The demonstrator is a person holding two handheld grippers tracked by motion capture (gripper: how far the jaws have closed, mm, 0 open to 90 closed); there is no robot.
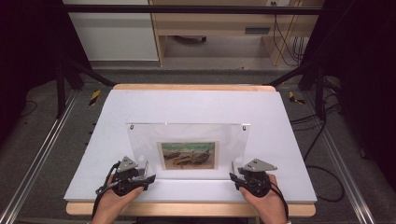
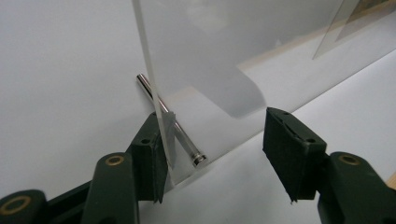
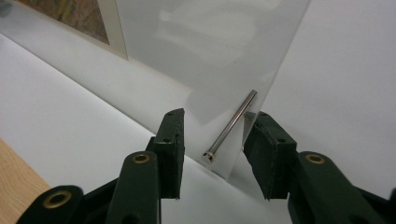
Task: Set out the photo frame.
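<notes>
1. In the middle of the high view we see a clear, rectangular acrylic picture frame (image 1: 187, 144) standing on the white paper-covered surface (image 1: 280, 116), with a small painted print of boats (image 1: 188, 155) at its lower centre.
2. We judge the frame to be stiff, fairly light and slick: its smooth glossy panels offer little friction and would scratch or chip at the corners if knocked.
3. A polished metal pin (image 2: 170, 119) passes through the lower corner near the left gripper (image 2: 219, 154); a matching slim steel pin (image 3: 231, 125) crosses the corner in the right gripper view. Two small fasteners show at the top corners in the high view.
4. The left gripper's jaws stand spread; one pad touches the sheet's edge, the other is well clear, so nothing is pinched.
5. The right gripper (image 3: 215, 151) straddles its lower corner, jaws apart on either side of the panel, with no squeeze visible.
6. We would take hold at those lower corners, pressing flat on both faces beside the pins, keeping both sides level so that the panels do not twist.
</notes>
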